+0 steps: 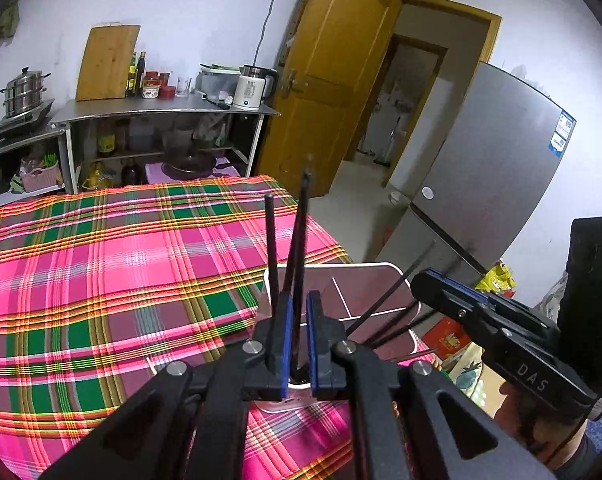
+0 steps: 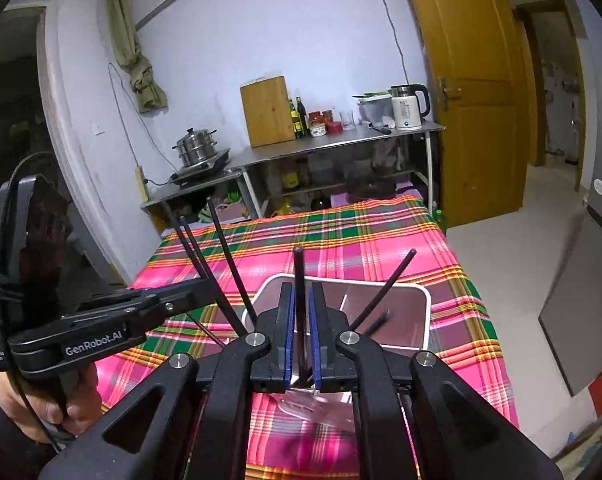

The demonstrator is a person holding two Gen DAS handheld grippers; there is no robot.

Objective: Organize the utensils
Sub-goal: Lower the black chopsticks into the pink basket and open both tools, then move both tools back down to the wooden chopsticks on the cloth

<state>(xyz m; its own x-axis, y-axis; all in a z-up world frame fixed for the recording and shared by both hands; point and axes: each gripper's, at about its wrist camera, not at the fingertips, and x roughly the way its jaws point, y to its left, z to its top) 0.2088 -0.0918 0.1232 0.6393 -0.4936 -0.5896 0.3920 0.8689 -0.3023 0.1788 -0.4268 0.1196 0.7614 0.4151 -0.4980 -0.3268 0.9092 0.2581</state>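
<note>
Black chopsticks [image 1: 297, 240] stand between the left tool's [image 1: 299, 334] narrow jaws, over the white holder [image 1: 381, 280] on the plaid bench [image 1: 101, 260]. Right tool [image 2: 301, 334]: one chopstick [image 2: 299, 280] between narrowly parted pads.

The desk [image 1: 101, 280] is covered edge to edge by a plaid cloth [image 2: 381, 240] in pink, green and yellow. A white rectangular holder [image 2: 419, 320] with an inner divider stands directly on the cloth, near the desk's near end. Several black chopsticks [image 2: 385, 290] lean inside it.
</note>
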